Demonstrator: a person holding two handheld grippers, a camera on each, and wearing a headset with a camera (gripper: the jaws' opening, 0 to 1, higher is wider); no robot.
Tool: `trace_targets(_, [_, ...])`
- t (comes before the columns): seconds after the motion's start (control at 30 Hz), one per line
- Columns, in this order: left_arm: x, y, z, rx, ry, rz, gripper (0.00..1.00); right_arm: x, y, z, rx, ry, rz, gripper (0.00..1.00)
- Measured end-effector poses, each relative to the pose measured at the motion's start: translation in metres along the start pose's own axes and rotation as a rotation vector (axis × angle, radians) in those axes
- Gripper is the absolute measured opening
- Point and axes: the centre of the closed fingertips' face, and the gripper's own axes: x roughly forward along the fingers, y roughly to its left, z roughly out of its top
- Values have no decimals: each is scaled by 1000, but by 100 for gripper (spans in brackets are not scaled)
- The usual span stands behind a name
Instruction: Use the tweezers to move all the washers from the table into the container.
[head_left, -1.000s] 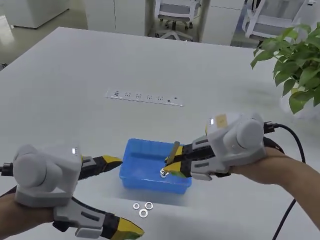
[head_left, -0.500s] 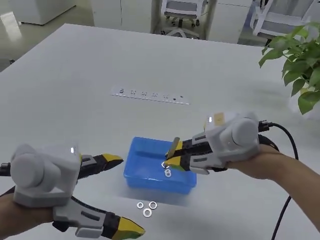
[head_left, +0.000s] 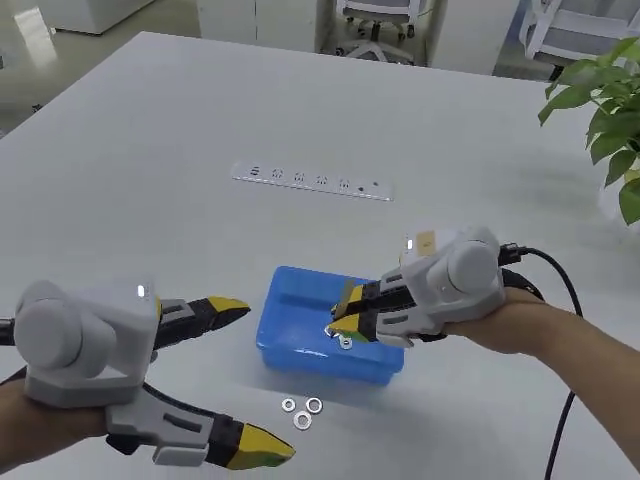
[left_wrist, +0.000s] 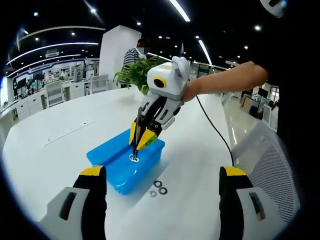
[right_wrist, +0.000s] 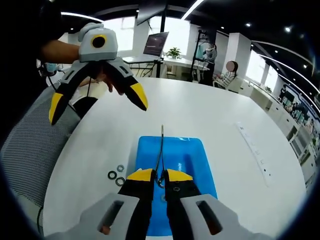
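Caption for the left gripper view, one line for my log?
Right gripper shut on tweezers whose tips meet a washer over the blue container; three washers lie beside it on the table.

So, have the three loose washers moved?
No: the washers lie in the same spot off the near wall of the blue container; only the camera shifted.

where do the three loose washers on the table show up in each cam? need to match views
Head view: washers lower centre, on the table just in front of the blue container.
Left gripper view: washers lower centre, right of the container's near end.
Right gripper view: washers left of centre, beside the container's left edge, apart from it.
Shared landmark: the blue container.
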Motion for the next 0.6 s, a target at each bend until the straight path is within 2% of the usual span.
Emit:
trace_targets(0.23, [2,3,1,-6,-2,6,98,9,-1,-10,6,15,18,9])
trace_targets(0.6, [5,11,3,-2,-3,2,91,20,-1,-16,18,36,34,9])
